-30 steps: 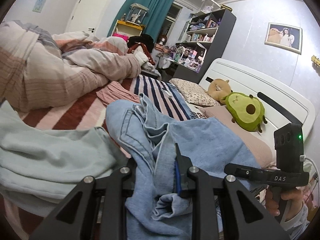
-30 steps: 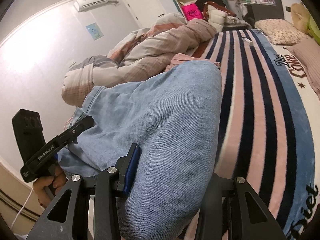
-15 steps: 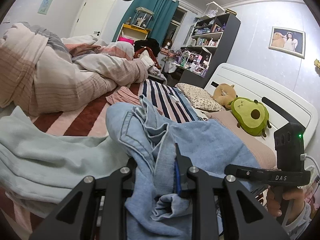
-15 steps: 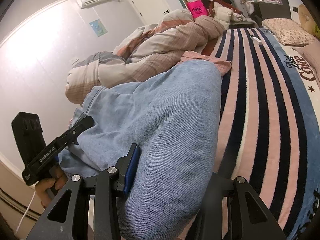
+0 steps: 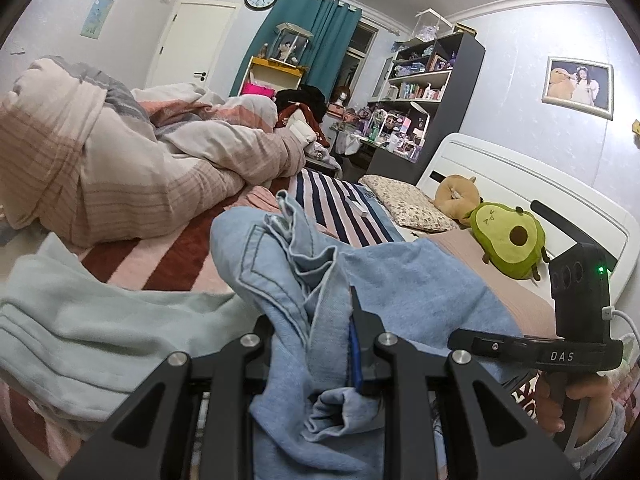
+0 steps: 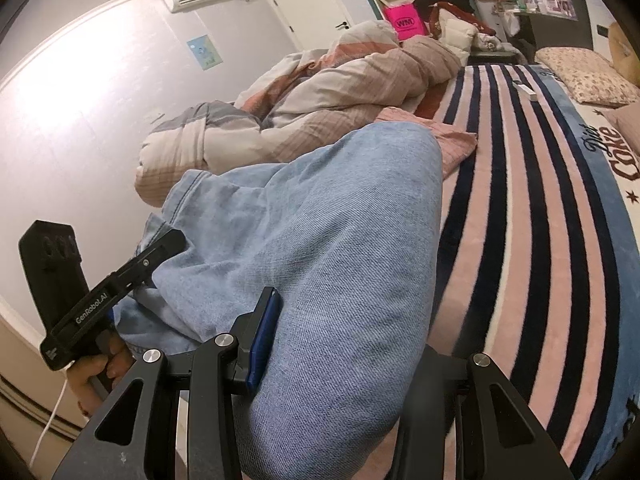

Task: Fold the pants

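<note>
Light blue jeans (image 5: 420, 280) hang bunched over the bed. In the left wrist view my left gripper (image 5: 316, 320) is shut on a crumpled waist part with pocket seams, and cloth spills down between the fingers. In the right wrist view my right gripper (image 6: 348, 328) is shut on a thick rounded fold of the jeans (image 6: 320, 208), which hides its right finger. Each view shows the other gripper's black housing (image 5: 576, 280) (image 6: 56, 280) held in a hand beside the denim.
A pale green garment (image 5: 80, 320) lies at the left. A rumpled striped duvet (image 5: 120, 160) is piled behind it. The striped blanket (image 6: 540, 220) covers the bed, with a pink cloth (image 6: 452, 136), a small white item (image 6: 526, 90), a pillow (image 5: 408, 200) and an avocado plush (image 5: 508, 240).
Both grippers have shifted a little across the bed with the jeans held between them. Neither grip has changed.
</note>
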Demonstrator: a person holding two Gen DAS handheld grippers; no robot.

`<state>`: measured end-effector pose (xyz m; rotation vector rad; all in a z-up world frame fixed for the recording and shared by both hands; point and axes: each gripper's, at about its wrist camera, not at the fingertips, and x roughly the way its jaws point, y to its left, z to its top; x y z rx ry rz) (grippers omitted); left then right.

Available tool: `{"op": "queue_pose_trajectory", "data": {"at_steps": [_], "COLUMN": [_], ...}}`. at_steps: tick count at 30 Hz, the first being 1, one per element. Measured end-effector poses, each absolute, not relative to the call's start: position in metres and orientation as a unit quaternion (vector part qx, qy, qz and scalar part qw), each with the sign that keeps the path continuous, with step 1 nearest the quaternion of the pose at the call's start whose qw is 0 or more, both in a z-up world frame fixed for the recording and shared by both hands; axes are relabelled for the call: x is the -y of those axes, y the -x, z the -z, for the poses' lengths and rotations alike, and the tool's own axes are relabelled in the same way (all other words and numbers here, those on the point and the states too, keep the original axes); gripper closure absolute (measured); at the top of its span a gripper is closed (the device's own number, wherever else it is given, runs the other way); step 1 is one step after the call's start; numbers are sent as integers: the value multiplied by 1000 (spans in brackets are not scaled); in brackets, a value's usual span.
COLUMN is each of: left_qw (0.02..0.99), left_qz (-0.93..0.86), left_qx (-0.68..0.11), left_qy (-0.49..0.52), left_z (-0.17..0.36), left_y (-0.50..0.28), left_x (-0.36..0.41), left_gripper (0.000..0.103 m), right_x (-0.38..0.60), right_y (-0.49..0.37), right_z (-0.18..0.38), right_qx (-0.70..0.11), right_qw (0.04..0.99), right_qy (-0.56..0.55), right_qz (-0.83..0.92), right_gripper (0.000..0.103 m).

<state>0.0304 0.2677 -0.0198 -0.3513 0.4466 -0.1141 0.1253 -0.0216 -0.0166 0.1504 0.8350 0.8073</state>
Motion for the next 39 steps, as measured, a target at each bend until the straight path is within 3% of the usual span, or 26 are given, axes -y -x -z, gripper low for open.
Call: {"op": "queue_pose_trajectory", "data": {"at_steps": [32, 39], "left_qw": [970, 966], "left_qz": [-50, -68], "left_qx": [-168, -178], "left_qy": [167, 174], "left_z": [-30, -21], "left_y": [-4, -2], "left_x": [-367, -396], "left_gripper": [84, 84], "right_x": [-101, -128], "right_y": [-152, -154], "right_z": [-19, -16], "right_qx": [-362, -363], "right_qw": [787, 781], "right_qy": [-49, -43], "right_qz": [-497, -507], "right_gripper": [68, 68]}}
